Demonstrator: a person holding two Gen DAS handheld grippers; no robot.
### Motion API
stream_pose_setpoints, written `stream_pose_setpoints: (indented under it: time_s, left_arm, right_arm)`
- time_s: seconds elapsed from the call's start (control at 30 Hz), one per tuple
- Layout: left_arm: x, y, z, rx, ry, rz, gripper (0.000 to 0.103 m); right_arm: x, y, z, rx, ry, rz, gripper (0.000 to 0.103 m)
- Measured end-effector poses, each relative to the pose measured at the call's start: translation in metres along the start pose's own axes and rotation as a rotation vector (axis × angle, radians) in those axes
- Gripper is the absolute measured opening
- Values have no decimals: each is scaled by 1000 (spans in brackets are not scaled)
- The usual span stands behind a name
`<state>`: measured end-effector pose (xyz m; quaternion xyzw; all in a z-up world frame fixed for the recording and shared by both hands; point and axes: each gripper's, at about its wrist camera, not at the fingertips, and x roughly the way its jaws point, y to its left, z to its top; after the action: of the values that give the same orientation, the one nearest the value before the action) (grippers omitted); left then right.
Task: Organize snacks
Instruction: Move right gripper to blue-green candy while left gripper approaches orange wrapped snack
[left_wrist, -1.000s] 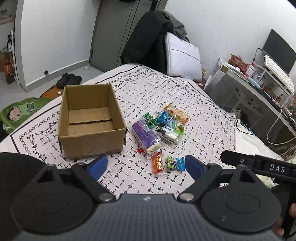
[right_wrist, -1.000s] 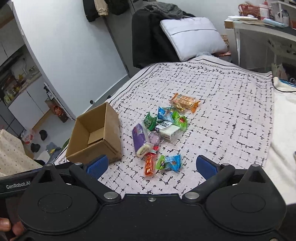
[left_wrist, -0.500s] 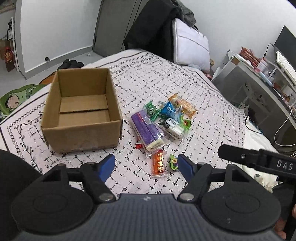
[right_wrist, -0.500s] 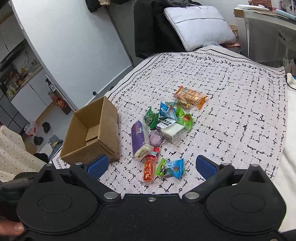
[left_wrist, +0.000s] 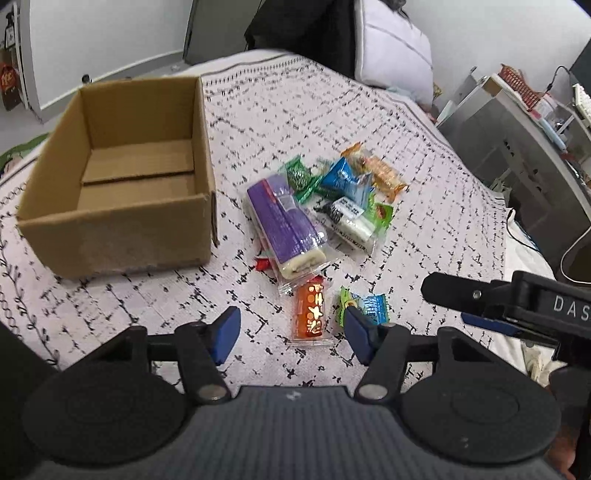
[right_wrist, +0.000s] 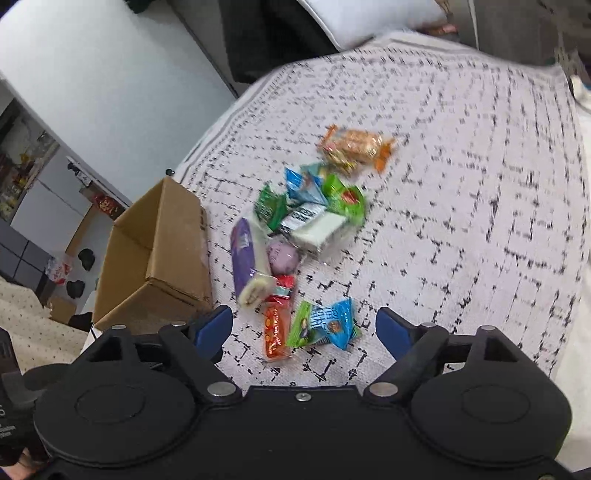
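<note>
one cardboard box (left_wrist: 122, 206), about nine snack packets (left_wrist: 284, 229) (loosely piled), left tongs (left_wrist: 291, 330) and right tongs (right_wrist: 304, 332) closing, nothing pinched

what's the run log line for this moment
phase: approach | left gripper: closing, nothing gripped, orange packet between fingers | right gripper: closing, nothing gripped | cardboard box: empty

Even, soft indoor light with faint shadows, the left wrist view fairly crisp, the right wrist view smeared by motion blur, and fisheye bending at both edges.
</note>
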<state>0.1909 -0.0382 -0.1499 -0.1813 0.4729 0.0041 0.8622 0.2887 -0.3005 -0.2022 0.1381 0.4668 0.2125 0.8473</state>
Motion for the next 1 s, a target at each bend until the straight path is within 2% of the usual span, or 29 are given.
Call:
stream_pose_setpoints:
  time_s: [0.27,0.47,0.63,0.7,0.77,0.9,1.0]
  left_arm:
    - [37,-13,1,11,56,-12,59]
    - [63,-18,2,2,97,-16,56]
    - [80,-15,1,-23,129,7,43]
    - [84,-12,0,-36,143,6,33]
    - [85,-9,0,-52,144,-4,26]
    - [83,-7,-2,-67,149,-14,25]
    - [81,-4,-5,-80,146,-19,24]
  right_arm:
    - [20,-9,4,55,55,23,82]
    - [36,-19,7,102,96,25,74]
    - [54,-22,7,107,147,18,71]
    - [62,-22,7,107,175,7,68]
    - [68,-20,7,105,195,-2,67]
    - [76,-13,6,76,213,-11,65]
    - [82,-12,4,75,235,-20,56]
